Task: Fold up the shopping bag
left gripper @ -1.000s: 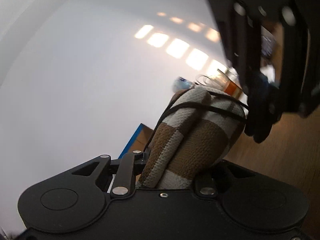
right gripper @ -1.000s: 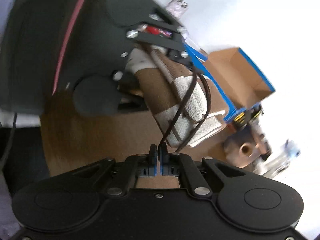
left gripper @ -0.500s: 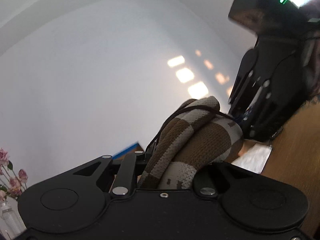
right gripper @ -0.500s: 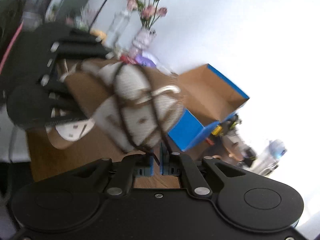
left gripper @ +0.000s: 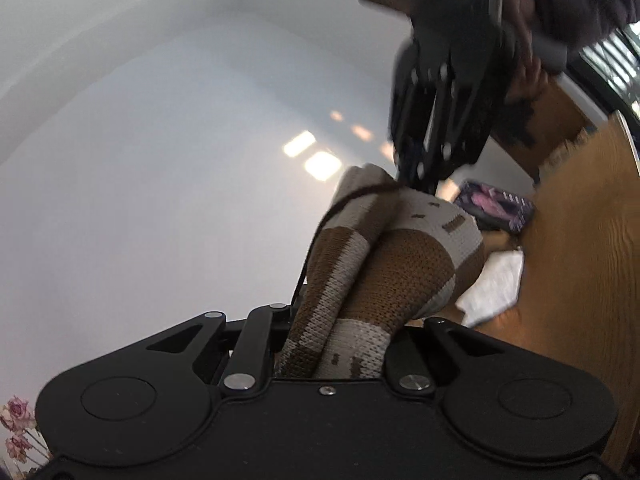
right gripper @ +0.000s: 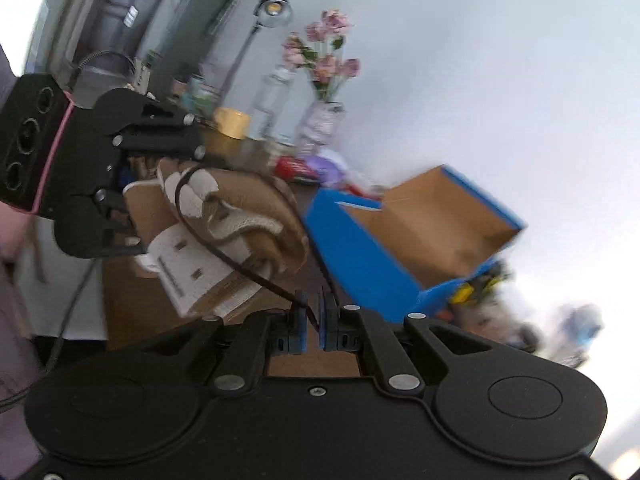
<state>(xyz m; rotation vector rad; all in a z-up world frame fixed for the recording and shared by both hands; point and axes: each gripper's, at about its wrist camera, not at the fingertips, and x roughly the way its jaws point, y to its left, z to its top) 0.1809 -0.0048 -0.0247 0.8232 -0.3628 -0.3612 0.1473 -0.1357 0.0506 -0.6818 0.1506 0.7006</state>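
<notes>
In the right wrist view, at the far left, we see our left black two-finger gripper (right gripper: 132,204). It is clamped on one end of the knitted shopping bag with brown and cream checks (right gripper: 224,220). The bag is rolled into a thick bundle and it hangs in the air above the brown wooden table (right gripper: 132,304), between our two tools. Its knit is coarse, with large brown blocks and cream blocks, and some cream parts carry small brown dashes. A thin dark brown cord handle (right gripper: 224,252) makes a loop around the bundle and runs down to our right black two-finger gripper (right gripper: 313,326). The blue pads (right gripper: 299,330) of this gripper are closed on the cord, with only a narrow gap between them.

To the right of the bag stands an open cardboard box with blue outer sides (right gripper: 404,236). Behind it, against the pale wall, we see a glass vase with pink flowers (right gripper: 324,80) and a silver desk lamp (right gripper: 274,8).

In the left wrist view the same bundle (left gripper: 384,272) comes up from between the jaws of the left gripper (left gripper: 340,356), which squeeze it tightly. The fabric makes two rounded folds here, and the dark cord (left gripper: 360,194) passes over the top. Above and to the right, the right gripper (left gripper: 424,184) reaches the upper end of the bundle, where the cord is.
</notes>
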